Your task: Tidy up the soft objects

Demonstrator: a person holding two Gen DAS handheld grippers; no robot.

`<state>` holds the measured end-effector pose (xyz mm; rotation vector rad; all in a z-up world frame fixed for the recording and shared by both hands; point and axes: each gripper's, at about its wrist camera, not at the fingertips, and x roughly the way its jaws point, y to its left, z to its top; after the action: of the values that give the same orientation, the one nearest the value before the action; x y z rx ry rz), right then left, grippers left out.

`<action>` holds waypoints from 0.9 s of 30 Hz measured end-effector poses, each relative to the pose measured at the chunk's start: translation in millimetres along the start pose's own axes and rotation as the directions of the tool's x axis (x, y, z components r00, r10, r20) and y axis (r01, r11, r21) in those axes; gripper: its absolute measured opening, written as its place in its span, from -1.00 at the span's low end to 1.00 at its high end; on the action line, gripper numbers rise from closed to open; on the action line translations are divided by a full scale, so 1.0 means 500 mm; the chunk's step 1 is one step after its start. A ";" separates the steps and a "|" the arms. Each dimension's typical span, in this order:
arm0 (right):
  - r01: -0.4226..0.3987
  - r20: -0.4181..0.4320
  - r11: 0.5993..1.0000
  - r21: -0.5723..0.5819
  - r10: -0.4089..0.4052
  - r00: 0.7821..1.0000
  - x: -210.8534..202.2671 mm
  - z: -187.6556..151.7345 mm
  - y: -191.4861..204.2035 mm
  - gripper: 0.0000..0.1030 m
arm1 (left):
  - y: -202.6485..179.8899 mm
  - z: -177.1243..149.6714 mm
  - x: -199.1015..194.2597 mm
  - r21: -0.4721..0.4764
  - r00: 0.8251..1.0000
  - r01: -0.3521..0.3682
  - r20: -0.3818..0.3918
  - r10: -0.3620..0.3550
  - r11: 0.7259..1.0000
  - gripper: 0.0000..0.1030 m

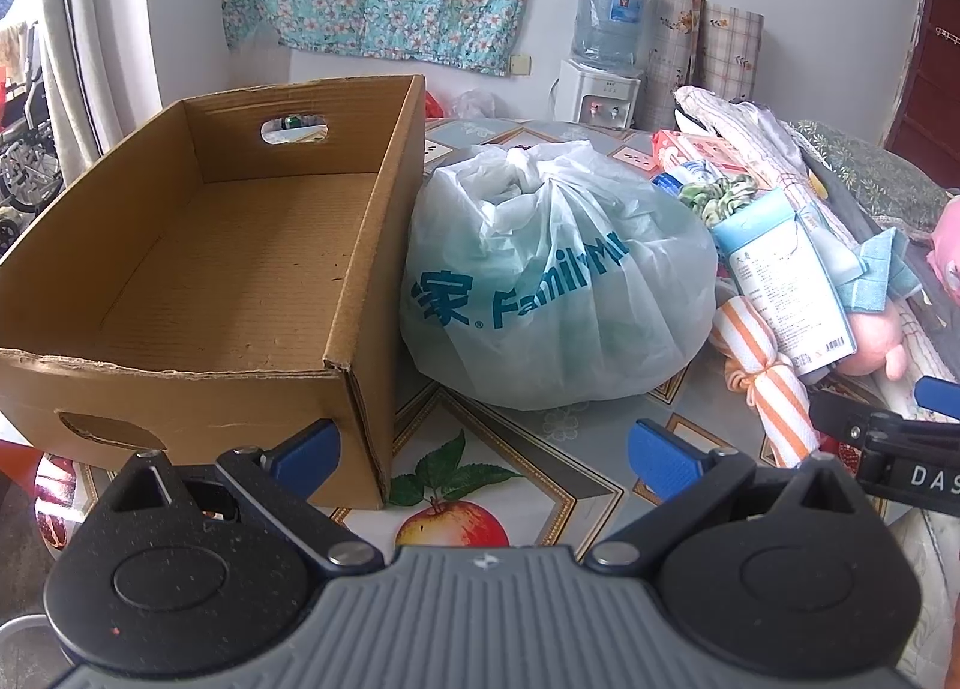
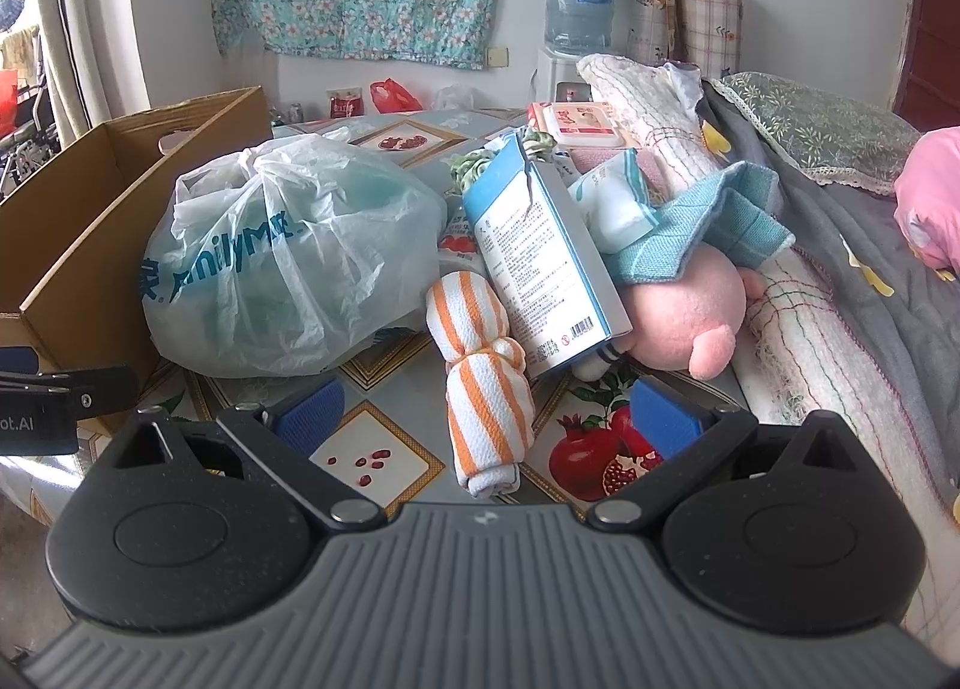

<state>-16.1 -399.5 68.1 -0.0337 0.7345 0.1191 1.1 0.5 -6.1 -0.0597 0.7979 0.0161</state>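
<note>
While the cardboard box [image 1: 240,269] is sitting empty at the left of the tabletop [image 1: 540,467], both hand-held grippers are hovering low over the near edge with nothing in them. The left hand-held gripper [image 1: 483,449] is holding its blue fingers wide apart, facing the gap between the box and a knotted plastic bag [image 1: 558,281]; the right hand-held gripper [image 2: 486,419] is likewise gaping, its fingers flanking the near end of a rolled towel [image 2: 486,383].

That towel, striped orange and white and tied at its middle, is lying on the tabletop just right of the bag, its far end touching a blue-and-white carton [image 2: 540,257] that is leaning over it. It is looking light, soft and easily squeezed; the tied waist appears the firmest place to pinch, since a loose end would likely sag or unroll.

Behind it a pink plush toy [image 2: 690,311] is lying under a folded teal cloth [image 2: 732,221], both resting against a pile of blankets [image 2: 810,329] at the right. The bag is bulging and crinkled, probably slippery, and best taken by its knot.
</note>
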 end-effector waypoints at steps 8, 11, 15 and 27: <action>0.000 -0.003 1.000 -0.001 0.000 1.000 0.003 0.000 0.001 0.98 | 0.000 0.000 0.003 0.000 1.000 -0.001 -0.002 0.001 1.000 0.99; -0.001 -0.005 1.000 -0.002 0.001 1.000 0.005 -0.001 0.002 0.98 | 0.000 0.001 0.004 0.000 1.000 -0.002 -0.002 0.002 1.000 0.99; -0.001 -0.007 1.000 -0.002 0.001 1.000 0.006 -0.001 0.004 0.98 | 0.001 -0.001 0.007 -0.001 1.000 -0.004 -0.001 0.004 1.000 0.99; -0.001 -0.010 1.000 -0.005 0.001 1.000 0.008 -0.002 0.008 0.98 | 0.005 -0.002 0.008 -0.005 1.000 -0.006 -0.003 0.006 1.000 0.99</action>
<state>-14.0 -395.3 64.7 -0.0386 0.7447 0.1221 3.0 3.1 -9.5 -0.0622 0.8015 0.0240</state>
